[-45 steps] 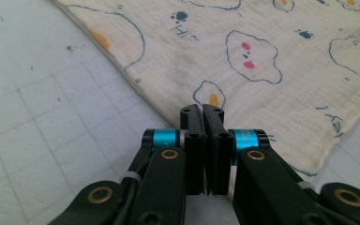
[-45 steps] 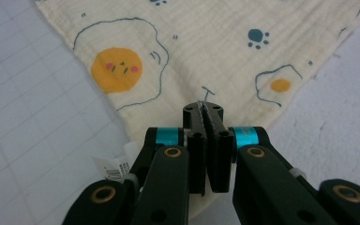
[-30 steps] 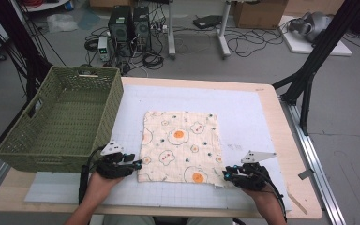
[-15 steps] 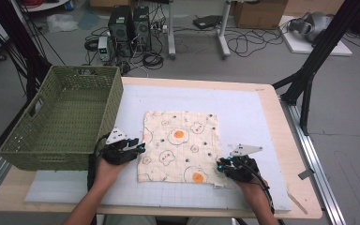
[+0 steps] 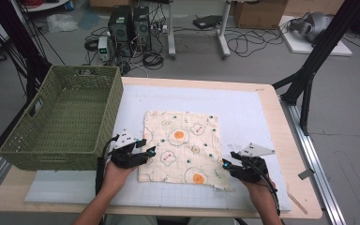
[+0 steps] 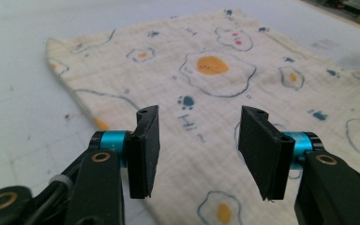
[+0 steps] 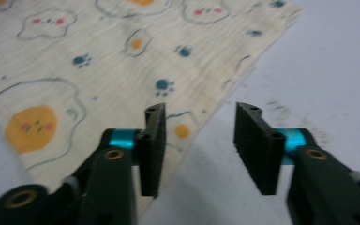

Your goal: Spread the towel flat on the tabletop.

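Though near the cloth (image 5: 180, 146), green basket (image 5: 61, 119) bare inside.

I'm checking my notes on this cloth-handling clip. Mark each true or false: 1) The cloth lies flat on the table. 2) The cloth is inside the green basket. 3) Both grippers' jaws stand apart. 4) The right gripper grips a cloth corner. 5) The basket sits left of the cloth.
1) True: the cloth lies spread on the table.
2) False: it lies beside the green basket, on the table.
3) True: the left gripper and right gripper both gape; their jaws have just been opening.
4) False: nothing sits between its jaws; the cloth's edge lies beneath.
5) True.
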`<action>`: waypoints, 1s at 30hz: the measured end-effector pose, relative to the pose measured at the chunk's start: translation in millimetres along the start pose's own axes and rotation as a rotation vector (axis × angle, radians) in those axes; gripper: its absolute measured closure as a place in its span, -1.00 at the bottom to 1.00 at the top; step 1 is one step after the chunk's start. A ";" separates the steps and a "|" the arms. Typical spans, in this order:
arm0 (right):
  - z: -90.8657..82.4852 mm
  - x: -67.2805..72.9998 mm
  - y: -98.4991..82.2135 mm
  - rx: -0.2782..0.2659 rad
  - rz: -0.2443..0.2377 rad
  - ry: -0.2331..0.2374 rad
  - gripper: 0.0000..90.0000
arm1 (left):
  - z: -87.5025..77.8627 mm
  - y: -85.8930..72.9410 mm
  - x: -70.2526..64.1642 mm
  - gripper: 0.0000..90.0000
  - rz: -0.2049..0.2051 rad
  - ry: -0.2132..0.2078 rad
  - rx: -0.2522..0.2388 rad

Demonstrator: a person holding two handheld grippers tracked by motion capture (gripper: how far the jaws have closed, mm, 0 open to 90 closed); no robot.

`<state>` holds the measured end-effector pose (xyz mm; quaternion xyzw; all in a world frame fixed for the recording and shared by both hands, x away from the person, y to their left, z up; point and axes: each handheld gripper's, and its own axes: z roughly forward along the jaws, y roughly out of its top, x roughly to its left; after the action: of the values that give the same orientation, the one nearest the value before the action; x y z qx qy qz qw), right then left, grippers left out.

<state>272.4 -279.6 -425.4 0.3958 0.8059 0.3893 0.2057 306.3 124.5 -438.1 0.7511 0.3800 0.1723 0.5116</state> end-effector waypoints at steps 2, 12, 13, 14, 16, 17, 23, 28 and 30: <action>-1.4 -4.9 0.5 -0.021 0.021 -0.027 -0.11 | 0.0 2.8 -0.7 0.00 -0.003 0.001 -0.023; -3.8 -22.7 1.7 -0.069 0.055 -0.068 -0.56 | -5.3 9.9 5.8 -0.52 -0.020 -0.001 -0.086; -2.7 -23.7 1.6 -0.062 0.053 -0.066 -0.60 | -6.7 9.4 6.5 -0.53 -0.021 -0.001 -0.089; -1.7 -24.8 1.2 -0.060 0.054 -0.068 -0.63 | -7.9 8.9 7.4 -0.53 -0.027 -0.001 -0.090; -1.3 -26.6 0.6 -0.062 0.060 -0.066 -0.67 | -9.7 8.3 9.1 -0.53 -0.036 0.000 -0.095; -1.6 -27.6 0.4 -0.068 0.064 -0.065 -0.71 | -10.2 8.2 9.9 -0.53 -0.042 -0.002 -0.096; -4.1 -33.7 -0.4 -0.100 0.076 -0.067 -0.74 | -8.5 7.9 10.3 -0.52 -0.039 -0.006 -0.095; -6.8 -34.1 -3.8 -0.097 0.083 -0.065 -0.74 | -9.9 8.6 10.1 -0.50 -0.042 -0.006 -0.099; -7.7 -34.5 -4.4 -0.100 0.089 -0.065 -0.74 | -9.8 8.4 10.2 -0.50 -0.049 -0.013 -0.105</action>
<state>286.1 -312.5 -423.3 0.4329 0.7599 0.4248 0.2338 309.9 136.8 -427.8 0.7147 0.3855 0.1747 0.5569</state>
